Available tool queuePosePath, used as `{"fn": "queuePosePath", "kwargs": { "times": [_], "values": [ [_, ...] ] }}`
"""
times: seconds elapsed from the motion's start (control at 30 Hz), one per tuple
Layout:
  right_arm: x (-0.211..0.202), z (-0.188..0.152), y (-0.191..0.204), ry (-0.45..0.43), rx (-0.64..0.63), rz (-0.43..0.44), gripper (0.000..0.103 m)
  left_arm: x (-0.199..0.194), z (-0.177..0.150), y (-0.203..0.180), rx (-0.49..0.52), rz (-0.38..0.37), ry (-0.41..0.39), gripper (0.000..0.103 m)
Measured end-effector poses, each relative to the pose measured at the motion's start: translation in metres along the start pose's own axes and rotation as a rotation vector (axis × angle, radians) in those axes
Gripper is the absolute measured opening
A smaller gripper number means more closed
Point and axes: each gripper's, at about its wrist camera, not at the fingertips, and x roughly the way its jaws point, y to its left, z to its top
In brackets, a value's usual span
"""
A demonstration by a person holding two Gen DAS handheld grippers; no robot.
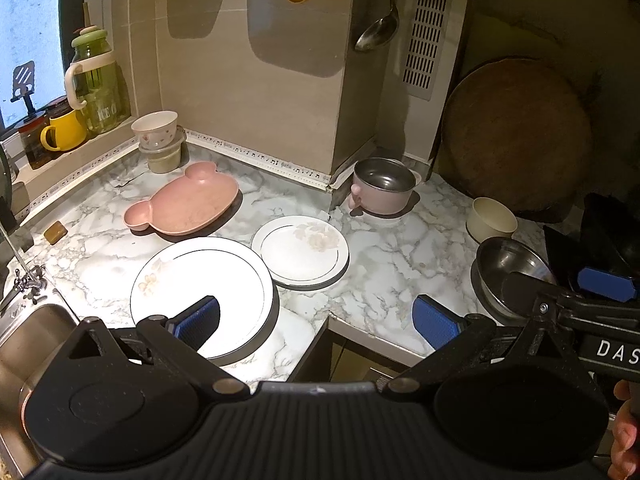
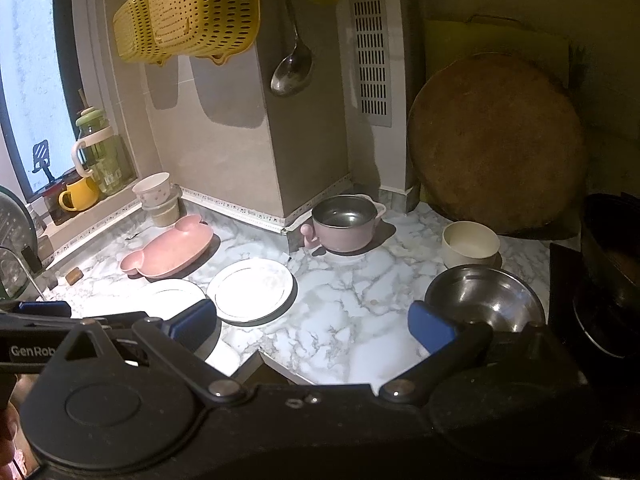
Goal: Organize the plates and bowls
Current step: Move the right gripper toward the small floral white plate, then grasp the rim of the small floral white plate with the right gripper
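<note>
Marble counter: bears every dish, all spread singly — nothing stacked yet.
Large white plate: flat near the sink, overlapping the small white plate; likely the base for a stack.
Pink bear-shaped plate: behind both, towards the wall.
Bowls: steel bowl and cream bowl close together at right; pink pot-bowl at the corner; floral bowl stacked on a cup by the window.
Left tongs: wide, empty, poised above the large plate's near edge.
Right tongs: wide, empty — right finger beside the steel bowl.
</note>
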Motion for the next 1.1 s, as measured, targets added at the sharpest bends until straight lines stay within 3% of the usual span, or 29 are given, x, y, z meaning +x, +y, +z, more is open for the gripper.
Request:
{"fn": "queuePosePath", "kwargs": {
  "times": [0.67, 1.1],
  "values": [
    [0.031, 0.011, 0.015, 0.002, -0.004, 0.010, 0.103, 0.028, 0.014, 0.030, -0.034, -0.048, -0.040, 0.103],
    [0.101, 0.025, 0.037, 0.022, -0.057, 0.001, 0.103, 0.103, 0.040, 0.091, -0.087, -0.088, 0.024, 0.103]
  ]
}}
